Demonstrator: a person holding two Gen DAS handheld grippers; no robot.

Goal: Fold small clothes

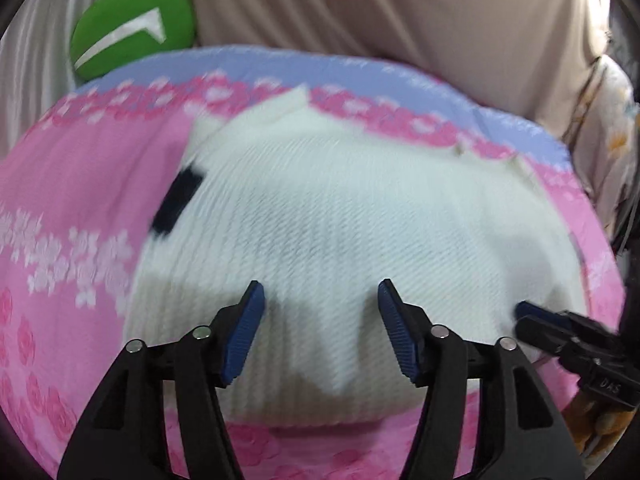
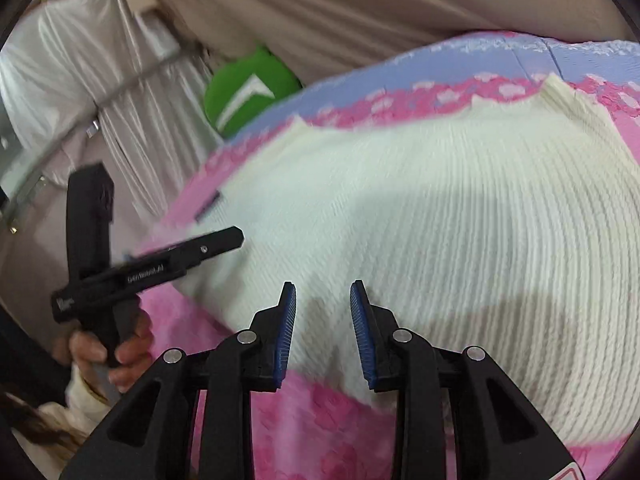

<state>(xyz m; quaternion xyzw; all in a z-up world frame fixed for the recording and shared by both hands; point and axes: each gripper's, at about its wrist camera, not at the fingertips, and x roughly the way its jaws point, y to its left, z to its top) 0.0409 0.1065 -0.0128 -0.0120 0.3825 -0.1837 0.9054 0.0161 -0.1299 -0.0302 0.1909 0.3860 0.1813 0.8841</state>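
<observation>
A white ribbed knit garment (image 1: 340,216) lies spread on a pink flowered bedspread (image 1: 80,184), with a dark label (image 1: 176,200) near its left edge. My left gripper (image 1: 320,286) hovers over the garment's near part, jaws open, nothing between the blue pads. In the right wrist view the same garment (image 2: 460,220) fills the middle. My right gripper (image 2: 323,286) stands open over its near edge, also with nothing between its pads. The right gripper (image 1: 524,312) shows at the garment's right side, and the left gripper (image 2: 236,238) reaches in from the left, held by a hand (image 2: 120,344).
The bedspread has a lilac band (image 1: 320,64) along its far edge. A round green cushion (image 1: 132,28) with a white mark sits at the back left. Beige cloth (image 1: 400,8) hangs behind, and pale curtains (image 2: 80,80) stand to the left.
</observation>
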